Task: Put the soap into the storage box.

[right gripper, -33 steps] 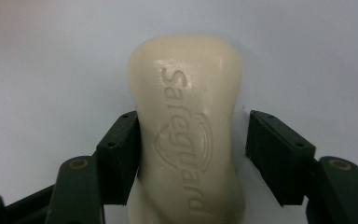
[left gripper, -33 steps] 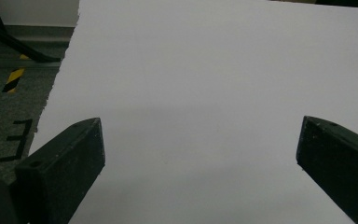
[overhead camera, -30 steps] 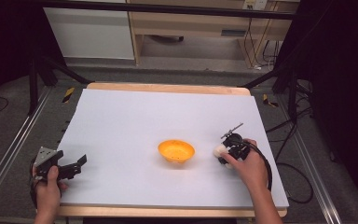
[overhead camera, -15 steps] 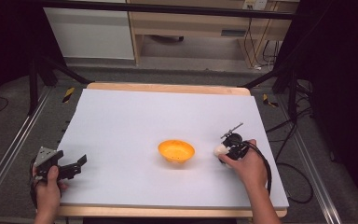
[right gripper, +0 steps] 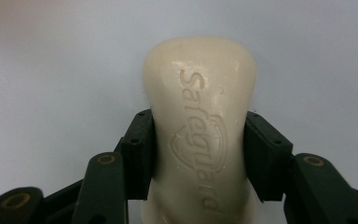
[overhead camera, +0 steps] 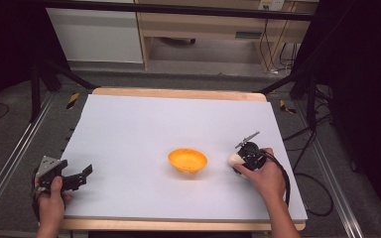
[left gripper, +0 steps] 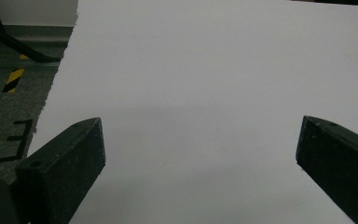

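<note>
Sitting near soap bar (overhead camera: 235, 158) – orange bowl (overhead camera: 187, 160), nothing visible inside.

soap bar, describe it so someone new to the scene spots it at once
On the white table, look right of the orange bowl. There the right gripper has its jaws shut on the soap bar: a cream, rounded block stamped "Safeguard", the only pale thing beside the bowl.

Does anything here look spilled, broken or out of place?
Nothing stands out. The orange bowl sits upright and empty on the white table. The right tool has just closed squarely on a whole bar of soap. The left tool is open over bare table.
</note>
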`<state>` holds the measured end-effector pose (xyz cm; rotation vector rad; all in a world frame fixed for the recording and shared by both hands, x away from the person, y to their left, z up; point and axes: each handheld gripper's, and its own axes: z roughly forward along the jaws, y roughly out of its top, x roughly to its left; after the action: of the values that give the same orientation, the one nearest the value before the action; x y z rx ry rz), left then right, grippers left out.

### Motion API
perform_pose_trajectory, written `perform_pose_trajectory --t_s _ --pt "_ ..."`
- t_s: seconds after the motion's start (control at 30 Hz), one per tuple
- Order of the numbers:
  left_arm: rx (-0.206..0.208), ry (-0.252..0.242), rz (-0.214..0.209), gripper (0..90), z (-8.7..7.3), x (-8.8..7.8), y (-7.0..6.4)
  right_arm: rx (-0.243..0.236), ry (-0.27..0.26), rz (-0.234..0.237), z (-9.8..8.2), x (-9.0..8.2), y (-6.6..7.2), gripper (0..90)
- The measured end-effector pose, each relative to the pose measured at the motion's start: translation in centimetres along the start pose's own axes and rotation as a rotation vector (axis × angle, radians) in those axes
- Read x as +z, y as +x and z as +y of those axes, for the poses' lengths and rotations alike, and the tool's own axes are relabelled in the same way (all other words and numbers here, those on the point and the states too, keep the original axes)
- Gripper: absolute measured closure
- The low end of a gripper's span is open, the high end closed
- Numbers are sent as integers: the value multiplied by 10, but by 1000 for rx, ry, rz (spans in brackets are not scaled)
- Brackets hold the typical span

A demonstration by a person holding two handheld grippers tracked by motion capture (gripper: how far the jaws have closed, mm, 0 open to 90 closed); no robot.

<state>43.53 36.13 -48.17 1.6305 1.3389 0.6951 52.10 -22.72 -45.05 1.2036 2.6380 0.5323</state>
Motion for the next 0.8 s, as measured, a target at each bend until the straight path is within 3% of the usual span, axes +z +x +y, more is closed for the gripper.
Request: perform_pose_trajectory --t_s 0.1,0.5,0.8 --pt "0 -1 0 8 0 0 0 9 -15 6 0 -4 1 500" --pt "2 0 2 8 0 0 0 -56 -82 26 12 -22 0 500" --pt "1 1 0 8 0 0 0 -96 -94 38 23 -28 5 499"
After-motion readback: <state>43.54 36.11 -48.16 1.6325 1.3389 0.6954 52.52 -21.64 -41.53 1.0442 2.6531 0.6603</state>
